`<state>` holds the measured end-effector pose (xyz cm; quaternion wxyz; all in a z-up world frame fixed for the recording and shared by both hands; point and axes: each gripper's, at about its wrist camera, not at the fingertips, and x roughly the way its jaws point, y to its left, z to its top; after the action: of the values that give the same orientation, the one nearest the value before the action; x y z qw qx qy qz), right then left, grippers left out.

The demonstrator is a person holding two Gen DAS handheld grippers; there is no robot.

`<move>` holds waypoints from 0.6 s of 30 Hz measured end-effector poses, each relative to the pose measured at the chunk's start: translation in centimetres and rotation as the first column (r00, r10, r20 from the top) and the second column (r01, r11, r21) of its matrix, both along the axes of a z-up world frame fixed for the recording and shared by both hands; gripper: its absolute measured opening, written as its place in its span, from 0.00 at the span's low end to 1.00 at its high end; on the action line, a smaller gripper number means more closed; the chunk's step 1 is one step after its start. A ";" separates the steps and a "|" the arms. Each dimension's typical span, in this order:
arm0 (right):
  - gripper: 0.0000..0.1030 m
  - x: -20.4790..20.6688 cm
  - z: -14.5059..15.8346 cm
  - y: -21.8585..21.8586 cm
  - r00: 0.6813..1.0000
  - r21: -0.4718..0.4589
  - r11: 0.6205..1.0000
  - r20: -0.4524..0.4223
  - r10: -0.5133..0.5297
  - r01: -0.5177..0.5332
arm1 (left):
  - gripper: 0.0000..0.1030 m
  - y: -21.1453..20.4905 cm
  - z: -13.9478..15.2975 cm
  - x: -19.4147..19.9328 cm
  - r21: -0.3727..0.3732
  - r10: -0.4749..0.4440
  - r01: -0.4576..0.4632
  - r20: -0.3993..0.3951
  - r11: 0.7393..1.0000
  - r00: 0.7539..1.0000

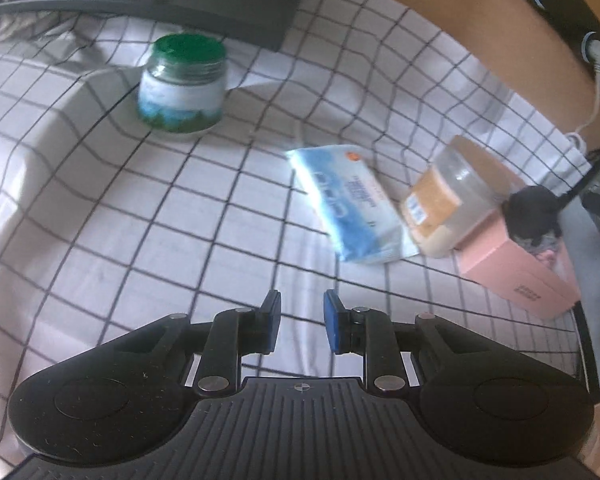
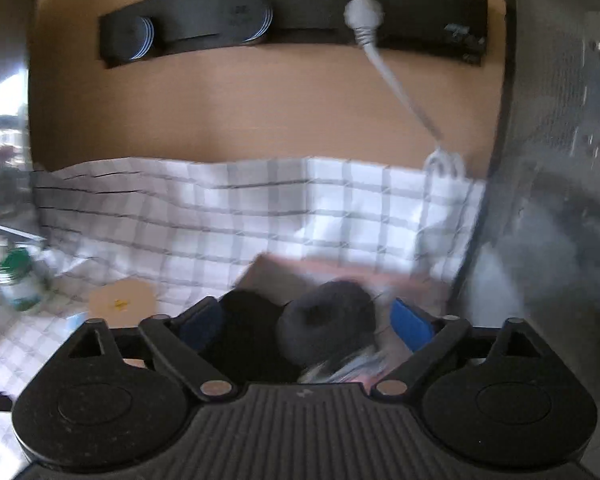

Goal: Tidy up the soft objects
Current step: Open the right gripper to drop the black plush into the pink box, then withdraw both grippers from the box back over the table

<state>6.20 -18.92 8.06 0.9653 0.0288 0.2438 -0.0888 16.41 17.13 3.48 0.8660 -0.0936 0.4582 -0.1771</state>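
1. The left gripper [image 1: 302, 320] hangs over a checked cloth [image 1: 180, 208], its blue pads a narrow gap apart with nothing between them, only cloth showing through.
2. Landmark: a pink box [image 1: 516, 276] stands on the cloth at the right of the left view. A dark scrunchie [image 1: 534, 208] sits at the top of the box.
3. A clear jar [image 1: 448, 196] with an orange label lies tipped on its side, touching the box's left face.
4. A blue tissue pack [image 1: 348, 204] lies flat on the cloth just left of that jar, its near corner touching or tucked under it; which, the blur hides.
5. A green-lidded jar [image 1: 182, 84] stands upright well to the left of the box, farther back on the cloth.
6. A white cable [image 1: 592, 112] drops from a dark socket strip on the tan panel behind the box.
7. In the right view, blurred by motion, the right gripper [image 2: 308, 324] stands over the box [image 2: 276, 276] with its jaws spread wide.
8. The scrunchie [image 2: 328, 320] lies between those jaws in the box, clear of the right pad; beside it, against the left pad, is a black soft mass, too smeared to name.
9. The green-lidded jar [image 2: 20, 280] appears far left of the box in this view.
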 end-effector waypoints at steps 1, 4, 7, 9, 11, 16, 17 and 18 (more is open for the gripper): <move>1.00 -0.7 -0.5 0.9 0.999 0.040 0.998 -0.008 0.042 -0.042 | 0.25 0.1 -0.1 0.0 0.003 0.004 -0.004 -0.002 1.000 1.000; 1.00 -1.9 -2.0 4.1 0.980 0.096 0.978 -0.054 0.190 -0.184 | 0.25 0.3 -0.4 0.1 0.006 0.010 -0.010 -0.012 1.000 1.000; 1.00 -1.9 -3.5 7.7 0.941 0.098 0.948 -0.124 0.314 -0.303 | 0.25 1.0 -0.6 0.2 -0.001 0.020 -0.020 -0.015 1.000 1.000; 1.00 -1.6 -4.0 9.6 0.926 0.070 0.938 -0.146 0.347 -0.340 | 0.25 1.7 -0.6 0.3 -0.004 0.032 -0.032 -0.015 0.999 0.999; 1.00 -0.8 -4.2 11.6 0.917 0.031 0.930 -0.160 0.365 -0.365 | 0.25 2.4 -0.6 0.3 -0.002 0.046 -0.046 -0.015 0.999 0.999; 0.95 3.1 -4.3 15.6 0.884 0.075 0.904 -0.188 0.428 -0.421 | 0.25 5.2 -0.8 -0.2 0.000 0.063 -0.063 -0.011 0.998 0.998; 0.95 4.3 -4.2 16.5 0.876 0.098 0.896 -0.190 0.444 -0.433 | 0.25 5.8 -0.8 -0.4 0.000 0.060 -0.060 -0.006 0.998 0.998; 0.95 4.9 -4.2 17.5 0.873 0.106 0.893 -0.191 0.449 -0.436 | 0.25 6.3 -0.8 -0.6 0.001 0.059 -0.059 -0.001 0.998 0.998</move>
<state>11.12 -1.46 3.86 0.9274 -0.0086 0.3470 0.1393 15.81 23.39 2.70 0.8707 -0.1065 0.4557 -0.1513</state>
